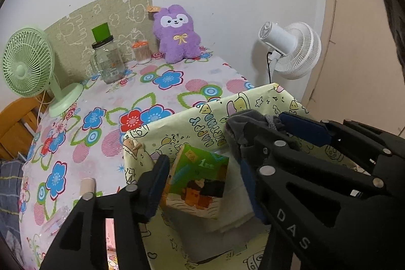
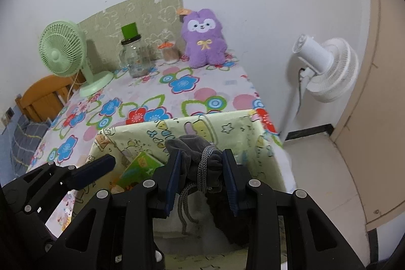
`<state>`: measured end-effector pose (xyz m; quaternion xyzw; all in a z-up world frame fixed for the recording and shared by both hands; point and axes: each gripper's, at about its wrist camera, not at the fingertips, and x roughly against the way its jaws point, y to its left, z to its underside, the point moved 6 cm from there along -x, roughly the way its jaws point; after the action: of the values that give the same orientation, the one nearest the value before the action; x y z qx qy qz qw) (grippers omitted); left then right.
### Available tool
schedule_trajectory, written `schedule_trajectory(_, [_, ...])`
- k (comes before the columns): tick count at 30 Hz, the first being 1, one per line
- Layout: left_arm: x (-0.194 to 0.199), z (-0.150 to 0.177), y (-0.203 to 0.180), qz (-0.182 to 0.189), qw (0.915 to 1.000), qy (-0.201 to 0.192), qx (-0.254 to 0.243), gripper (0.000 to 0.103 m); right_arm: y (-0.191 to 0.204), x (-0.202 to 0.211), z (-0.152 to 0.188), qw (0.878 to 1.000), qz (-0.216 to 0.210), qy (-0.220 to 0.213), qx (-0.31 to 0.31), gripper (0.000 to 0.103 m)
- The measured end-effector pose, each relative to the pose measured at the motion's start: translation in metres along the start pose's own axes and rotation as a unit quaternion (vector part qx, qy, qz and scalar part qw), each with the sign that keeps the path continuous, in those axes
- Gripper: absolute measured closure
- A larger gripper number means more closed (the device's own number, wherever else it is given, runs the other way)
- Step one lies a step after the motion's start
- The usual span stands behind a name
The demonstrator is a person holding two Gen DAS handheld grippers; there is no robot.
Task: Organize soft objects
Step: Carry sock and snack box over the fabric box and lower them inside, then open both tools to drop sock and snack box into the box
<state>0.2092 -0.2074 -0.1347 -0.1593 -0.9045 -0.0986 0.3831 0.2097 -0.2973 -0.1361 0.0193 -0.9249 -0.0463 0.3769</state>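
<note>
Since the grey drawstring pouch (image 2: 202,163) hangs over the pale green storage box (image 2: 253,128) at 6 o'clock on the table, I'd drop lower before letting go so the cord doesn't snag, right gripper (image 2: 202,179) pinching it narrow, left gripper (image 1: 202,184) wide and holding nothing
</note>
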Motion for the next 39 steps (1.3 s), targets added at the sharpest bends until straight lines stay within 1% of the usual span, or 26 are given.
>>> schedule_trajectory(2, [-0.001,0.000,0.000,0.000,1.0000,0.001,-0.001,0.037,0.000,-0.003,-0.001,1.000,-0.001,0.004,0.001,0.064])
schedule_trajectory(3, [-0.001,0.000,0.001,0.000,1.0000,0.001,-0.001,0.036,0.001,-0.003,-0.001,1.000,0.000,0.004,0.001,0.062])
schedule_trajectory(5, [0.000,0.000,0.001,0.001,1.0000,0.001,-0.001,0.031,0.001,-0.004,-0.002,1.000,0.002,0.003,0.001,0.058])
schedule_trajectory(7, [-0.001,-0.001,0.001,0.004,1.0000,0.001,-0.001,0.027,0.000,-0.001,-0.002,1.000,0.003,0.000,-0.001,0.046])
schedule_trajectory(8, [0.000,-0.001,0.001,0.006,1.0000,-0.001,-0.001,0.025,0.000,0.001,-0.003,1.000,0.007,-0.004,-0.001,0.043])
schedule_trajectory(10, [0.002,-0.002,0.002,0.007,1.0000,-0.003,0.000,0.022,0.000,0.005,-0.004,1.000,0.013,-0.010,-0.001,0.032])
schedule_trajectory(11, [0.004,-0.002,0.002,0.005,1.0000,-0.005,0.000,0.019,0.000,0.006,-0.004,1.000,0.016,-0.012,-0.001,0.030])
schedule_trajectory(13, [0.008,-0.002,0.002,0.004,1.0000,-0.008,-0.001,0.017,0.001,0.012,-0.005,1.000,0.022,-0.018,0.000,0.025])
schedule_trajectory(14, [0.010,-0.002,0.002,0.005,0.9999,-0.010,-0.001,0.016,0.001,0.015,-0.005,0.999,0.024,-0.021,0.000,0.024])
schedule_trajectory(16, [0.015,-0.002,0.003,0.006,0.9999,-0.015,-0.001,0.015,0.003,0.020,-0.005,0.999,0.028,-0.028,0.001,0.017])
schedule_trajectory(19, [0.023,-0.001,0.005,0.002,0.9997,-0.022,-0.003,0.013,0.006,0.032,-0.006,0.998,0.036,-0.041,0.000,0.011])
schedule_trajectory(28, [0.050,0.003,0.012,0.004,0.9990,-0.043,-0.010,0.009,0.020,0.058,-0.004,0.997,0.055,-0.061,-0.002,0.008])
schedule_trajectory(39, [0.082,0.011,0.026,0.008,0.9978,-0.064,-0.010,0.008,0.047,0.086,-0.002,0.995,0.056,-0.078,0.002,0.008])
